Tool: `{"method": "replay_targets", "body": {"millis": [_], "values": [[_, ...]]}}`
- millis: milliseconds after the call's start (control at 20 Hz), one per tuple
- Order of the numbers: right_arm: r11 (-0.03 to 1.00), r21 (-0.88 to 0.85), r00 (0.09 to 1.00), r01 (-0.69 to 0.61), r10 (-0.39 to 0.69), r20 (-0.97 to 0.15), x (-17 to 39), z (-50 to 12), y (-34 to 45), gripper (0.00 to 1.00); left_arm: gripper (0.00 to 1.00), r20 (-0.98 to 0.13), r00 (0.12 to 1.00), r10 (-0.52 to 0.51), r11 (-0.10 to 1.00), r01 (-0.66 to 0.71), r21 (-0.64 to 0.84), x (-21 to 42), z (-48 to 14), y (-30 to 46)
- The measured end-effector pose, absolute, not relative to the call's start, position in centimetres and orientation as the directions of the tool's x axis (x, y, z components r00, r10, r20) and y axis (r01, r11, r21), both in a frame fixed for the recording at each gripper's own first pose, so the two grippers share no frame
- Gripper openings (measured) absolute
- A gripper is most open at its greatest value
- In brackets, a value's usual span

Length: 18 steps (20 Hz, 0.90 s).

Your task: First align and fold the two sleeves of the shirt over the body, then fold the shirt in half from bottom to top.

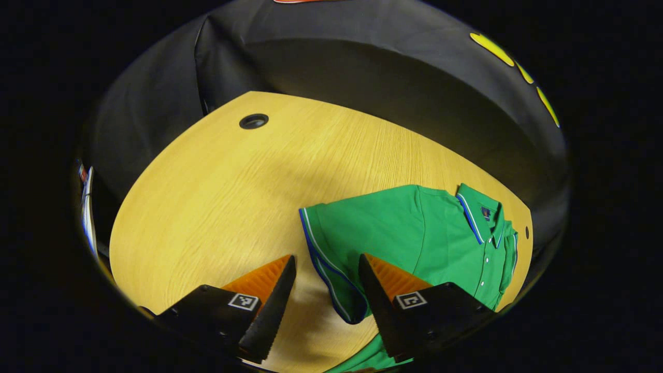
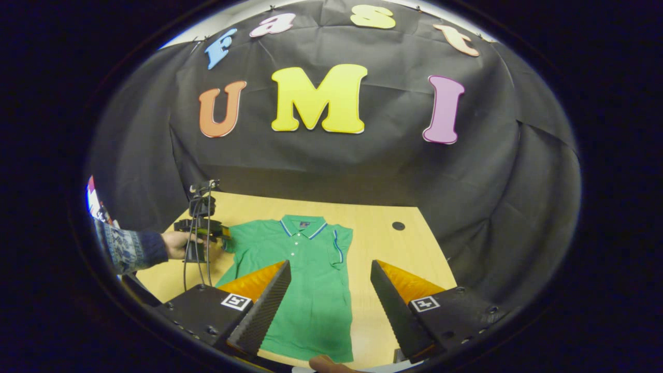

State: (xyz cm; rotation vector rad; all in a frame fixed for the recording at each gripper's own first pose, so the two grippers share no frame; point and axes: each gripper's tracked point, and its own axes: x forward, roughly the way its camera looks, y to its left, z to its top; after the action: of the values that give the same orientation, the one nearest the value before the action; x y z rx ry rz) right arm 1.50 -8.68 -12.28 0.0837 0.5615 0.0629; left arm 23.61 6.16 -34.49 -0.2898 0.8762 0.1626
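Green short-sleeved polo shirt (image 2: 305,269) lay flat on pale wooden bench (image 1: 217,197). Left hand-held gripper (image 1: 327,282) spread apart around striped sleeve cuff (image 1: 323,269); right hand-held gripper (image 2: 330,290) apart above. Fabric looked light, limp; cuff edge best grip.

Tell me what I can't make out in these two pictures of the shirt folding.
- Shirt hem, left gripper view: cut off at the bottom edge, behind the left gripper.
- Hem corner nearest the right gripper, right gripper view: covered by one finger.
- Collar label: too small to read.
- Whether the far gripper, held by a hand, touches the sleeve: too small to tell.
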Motion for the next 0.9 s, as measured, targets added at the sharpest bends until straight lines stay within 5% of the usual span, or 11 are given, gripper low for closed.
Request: {"method": "replay_targets", "body": {"millis": [100,250,400,500,900], "values": [[0.995,0.089,0.847,-0.032,0.075,-0.526,0.9,-11.9,-8.3,0.97,0.77,-0.781,0.624,0.036,0.961,-0.235,-0.144,24.0,-34.8,6.5],[0.995,0.097,0.843,-0.017,0.066,-0.534,0.4,-12.2,-8.4,0.97,0.43,-0.795,0.603,0.057,0.972,-0.215,-0.094,24.1,-34.5,7.2],[0.992,0.125,0.829,0.006,0.065,-0.555,-0.2,-12.9,-8.4,0.96,0.34,-0.804,0.592,0.045,0.980,-0.181,-0.078,24.2,-34.7,6.6],[0.991,0.132,0.827,0.017,0.061,-0.560,-0.5,-13.2,-8.6,0.95,0.15,-0.810,0.586,0.034,0.983,-0.166,-0.079,24.1,-34.6,6.2],[0.987,0.157,0.821,0.025,0.069,-0.567,-1.0,-13.9,-8.9,0.96,0.08,-0.770,0.632,0.084,0.996,-0.075,0.047,24.3,-30.7,4.7]]}}
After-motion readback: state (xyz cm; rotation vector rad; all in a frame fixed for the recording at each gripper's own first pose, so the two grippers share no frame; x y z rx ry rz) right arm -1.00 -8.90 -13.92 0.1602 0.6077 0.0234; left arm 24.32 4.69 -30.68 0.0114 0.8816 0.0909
